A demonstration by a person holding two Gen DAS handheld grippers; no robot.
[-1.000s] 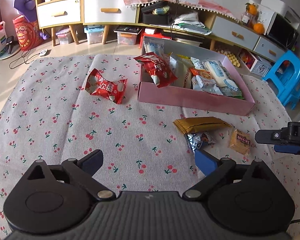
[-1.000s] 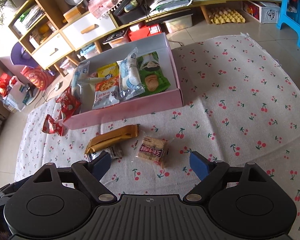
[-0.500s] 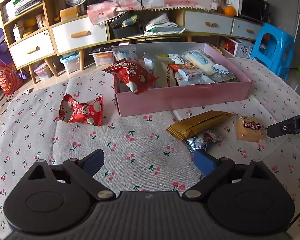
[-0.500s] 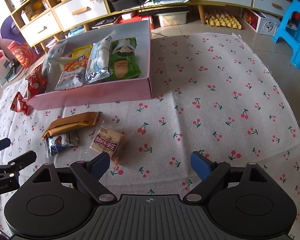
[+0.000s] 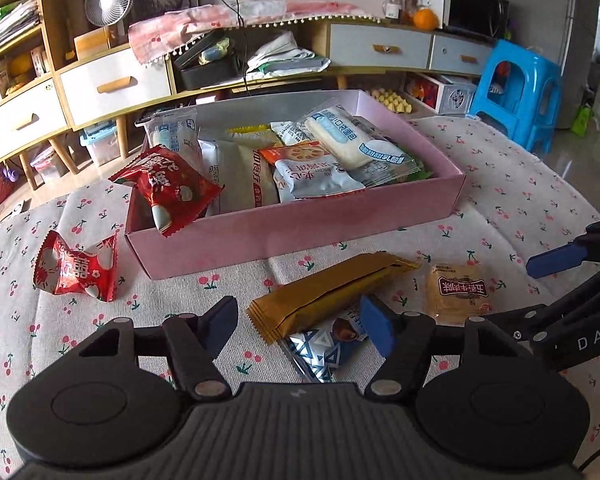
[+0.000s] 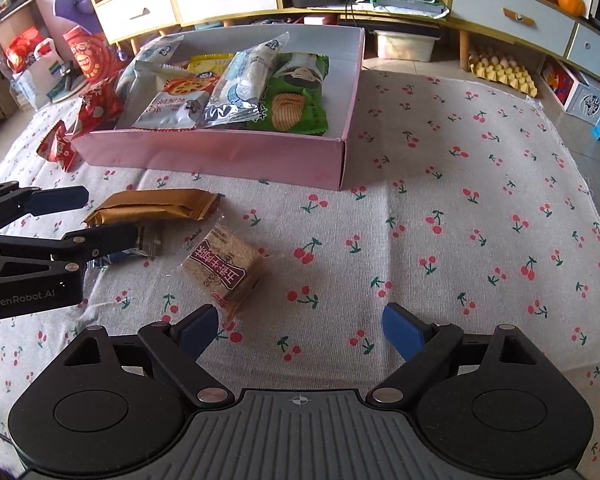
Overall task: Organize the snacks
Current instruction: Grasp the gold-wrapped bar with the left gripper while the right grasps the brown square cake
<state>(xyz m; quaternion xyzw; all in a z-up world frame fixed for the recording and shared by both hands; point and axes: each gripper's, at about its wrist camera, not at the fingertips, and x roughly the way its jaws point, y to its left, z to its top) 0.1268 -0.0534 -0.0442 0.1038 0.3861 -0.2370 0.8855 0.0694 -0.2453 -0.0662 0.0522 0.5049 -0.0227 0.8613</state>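
Our left gripper (image 5: 300, 326) has just been closing around the gold wafer pack (image 5: 332, 294), pads not yet pressing. We should pinch its middle, then lift toward the pink box (image 5: 300, 232) at 12 o'clock. Our right gripper (image 6: 300, 332) stays wide, empty, rice cracker (image 6: 224, 270) at 11 o'clock.

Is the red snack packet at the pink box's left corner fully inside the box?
No. The red snack packet hangs over the pink cardboard box rim, partly outside.

A pink box (image 6: 220, 156), open-topped, lies packed with snack packets. Near it on the cloth lie a gold wafer pack (image 5: 332, 292) over a blue-and-white packet (image 5: 320, 354), a clear-wrapped cracker (image 6: 224, 268) to their right, and a red candy bag (image 5: 76, 268) far left.
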